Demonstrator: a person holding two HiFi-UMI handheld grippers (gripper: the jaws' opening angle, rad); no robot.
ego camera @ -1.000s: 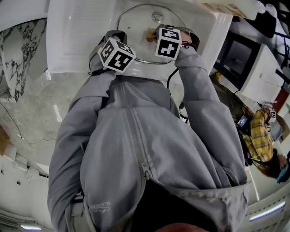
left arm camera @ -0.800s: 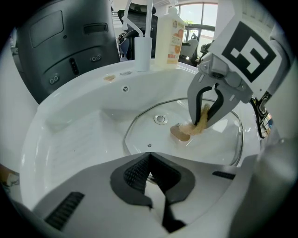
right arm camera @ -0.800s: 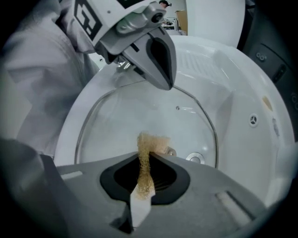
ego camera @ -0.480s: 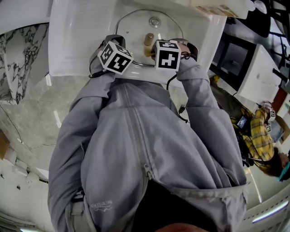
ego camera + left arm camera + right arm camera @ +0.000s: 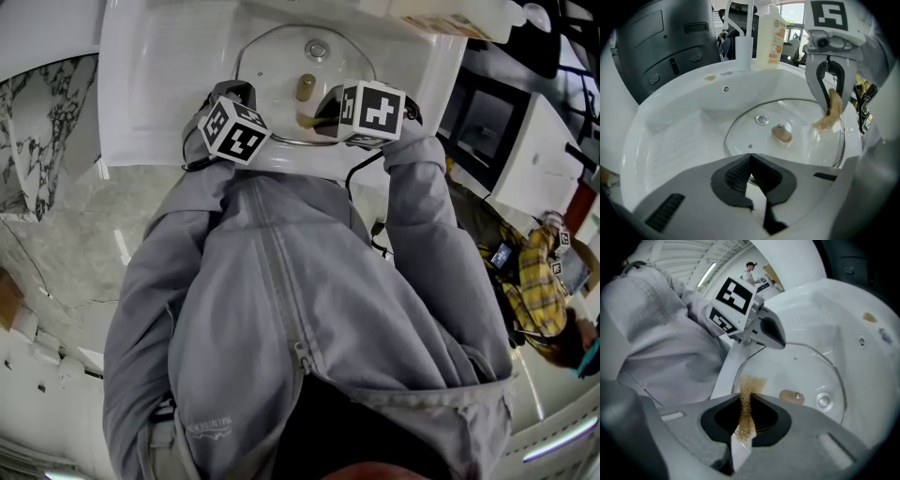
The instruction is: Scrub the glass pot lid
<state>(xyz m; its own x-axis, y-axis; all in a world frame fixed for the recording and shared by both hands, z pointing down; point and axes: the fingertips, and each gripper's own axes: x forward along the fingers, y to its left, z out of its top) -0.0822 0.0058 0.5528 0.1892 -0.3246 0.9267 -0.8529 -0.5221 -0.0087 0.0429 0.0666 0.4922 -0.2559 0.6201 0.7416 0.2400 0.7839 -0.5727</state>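
Note:
The glass pot lid [image 5: 281,66] lies in the white sink [image 5: 159,75], its tan knob [image 5: 306,87] up. My left gripper [image 5: 751,164] is shut at the lid's near rim and seems to pinch it. The lid [image 5: 754,136] and its knob [image 5: 781,134] lie just beyond the jaws. My right gripper [image 5: 743,401] is shut on a tan scrub pad [image 5: 746,416]. It hangs a little above the lid's right side [image 5: 806,376], and the pad's frayed end [image 5: 828,116] dangles toward the glass. In the head view, the right gripper [image 5: 323,111] sits at the lid's near right edge.
The sink drain [image 5: 762,120] shows through the glass. At the sink's far rim stand a soap bottle [image 5: 771,35] and a white faucet [image 5: 743,44]. A dark appliance [image 5: 661,42] is at the left, and a marble counter [image 5: 56,216] beside the sink. A person in a plaid shirt [image 5: 544,281] stands at the right.
My right gripper has lifted and drawn to the right with the scrub pad, uncovering the knob. My left gripper has stayed at the lid's rim.

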